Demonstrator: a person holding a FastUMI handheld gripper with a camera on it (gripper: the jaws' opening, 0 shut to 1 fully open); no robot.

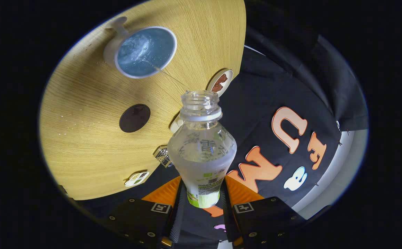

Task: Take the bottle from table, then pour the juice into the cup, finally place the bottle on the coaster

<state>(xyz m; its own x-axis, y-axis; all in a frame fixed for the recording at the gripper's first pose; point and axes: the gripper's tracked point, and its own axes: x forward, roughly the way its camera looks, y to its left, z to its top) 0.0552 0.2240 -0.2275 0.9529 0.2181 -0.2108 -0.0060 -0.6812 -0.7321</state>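
Gripping bottle (202, 148): claw (202, 197) clenched on it | thin stream into cup (141, 52) | coaster (134, 118) bare

We see the gripper (202, 199) clamped on the bottle (202, 148), which blocks the way straight ahead. Beyond its open neck, bare table (83, 114) lies between the cup (142, 52) and the dark coaster (134, 118); small items crowd the table's near edge.
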